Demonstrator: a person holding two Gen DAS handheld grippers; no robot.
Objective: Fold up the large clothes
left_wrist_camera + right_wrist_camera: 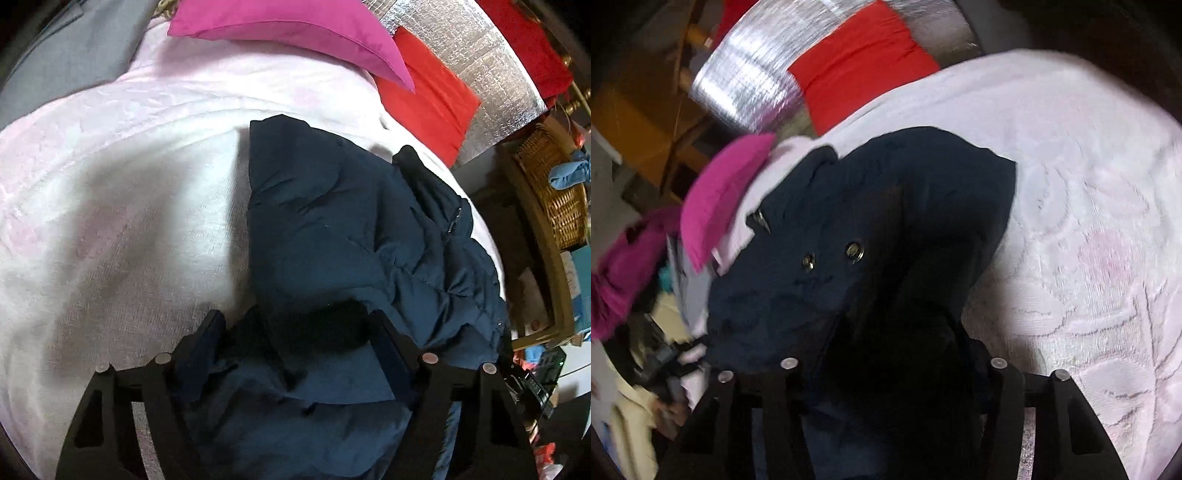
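1. The left tool stands apart, navy fabric bunched between its fingers; whether it pinches, I cannot tell.
2. The right tool likewise has dark cloth between its fingers, grip unclear.
3. The navy puffer jacket lies on the pink bedspread, near the bed's edge.
4. It looks soft, bulky and slippery; take it at the seams.
5. Open bedspread offers room; the magenta pillow lies well apart.
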